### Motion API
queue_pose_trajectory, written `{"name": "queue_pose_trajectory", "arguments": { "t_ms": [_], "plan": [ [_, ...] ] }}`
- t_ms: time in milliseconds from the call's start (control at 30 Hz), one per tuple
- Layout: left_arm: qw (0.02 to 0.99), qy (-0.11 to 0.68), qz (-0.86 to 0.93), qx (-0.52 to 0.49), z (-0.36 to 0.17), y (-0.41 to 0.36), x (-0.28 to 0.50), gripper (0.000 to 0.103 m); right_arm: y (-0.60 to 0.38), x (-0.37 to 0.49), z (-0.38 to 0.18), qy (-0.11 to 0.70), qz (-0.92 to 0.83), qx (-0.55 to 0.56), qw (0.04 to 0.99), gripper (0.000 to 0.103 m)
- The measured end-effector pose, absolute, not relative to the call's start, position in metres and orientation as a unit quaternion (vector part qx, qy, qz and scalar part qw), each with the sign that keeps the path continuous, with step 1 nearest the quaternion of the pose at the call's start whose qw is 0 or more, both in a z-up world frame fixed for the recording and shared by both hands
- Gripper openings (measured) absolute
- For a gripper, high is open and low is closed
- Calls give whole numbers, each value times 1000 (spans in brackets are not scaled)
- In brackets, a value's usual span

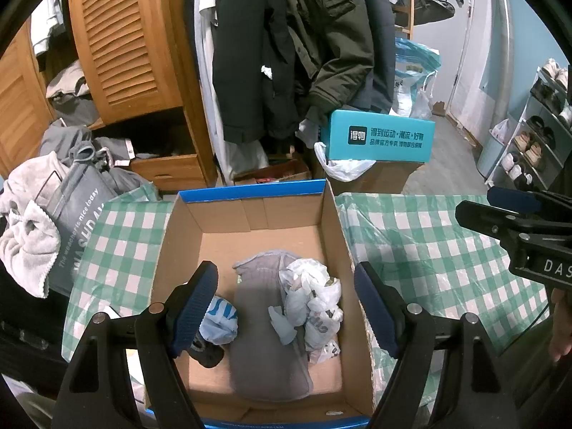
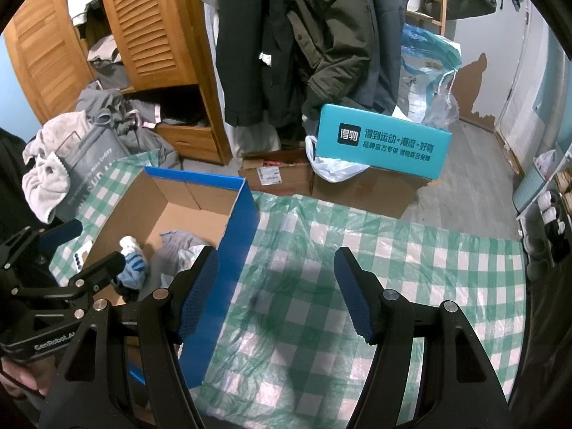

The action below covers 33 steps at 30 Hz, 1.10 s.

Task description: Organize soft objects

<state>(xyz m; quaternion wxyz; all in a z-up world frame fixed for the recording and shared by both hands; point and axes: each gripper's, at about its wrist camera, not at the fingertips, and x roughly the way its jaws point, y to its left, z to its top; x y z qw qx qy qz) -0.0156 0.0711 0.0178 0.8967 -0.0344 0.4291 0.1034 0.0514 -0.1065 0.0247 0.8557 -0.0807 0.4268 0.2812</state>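
An open cardboard box with blue rims (image 1: 250, 188) (image 2: 236, 236) sits on a green-checked cloth (image 1: 429, 250) (image 2: 321, 286). Inside lie a grey folded cloth (image 1: 264, 332), a crumpled white printed piece (image 1: 311, 304), a blue-and-white striped piece (image 1: 220, 321) (image 2: 134, 264) and something dark (image 1: 207, 352). My left gripper (image 1: 286, 307) hovers above the box, open, nothing between its fingers. My right gripper (image 2: 277, 293) stands open over the bare cloth just right of the box, its left finger (image 2: 198, 293) in front of the box's blue wall.
A grey bag with towels (image 1: 64, 221) sits at the left. Behind stand a wooden wardrobe (image 1: 125, 43), hanging coats (image 1: 304, 53), a teal box (image 1: 379, 137) on cartons, and a shoe rack (image 1: 536, 136) at the right. A hand (image 1: 561, 325) holds the right gripper.
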Motion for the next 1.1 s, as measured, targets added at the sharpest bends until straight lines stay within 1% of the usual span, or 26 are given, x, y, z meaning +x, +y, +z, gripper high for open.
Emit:
{"name": "queue_pose_trajectory", "arguments": {
  "t_ms": [1100],
  "plan": [
    [895,434,100,-39,17,69,-16,80,-106,52,26,427,281,-81,856,66]
  ]
}}
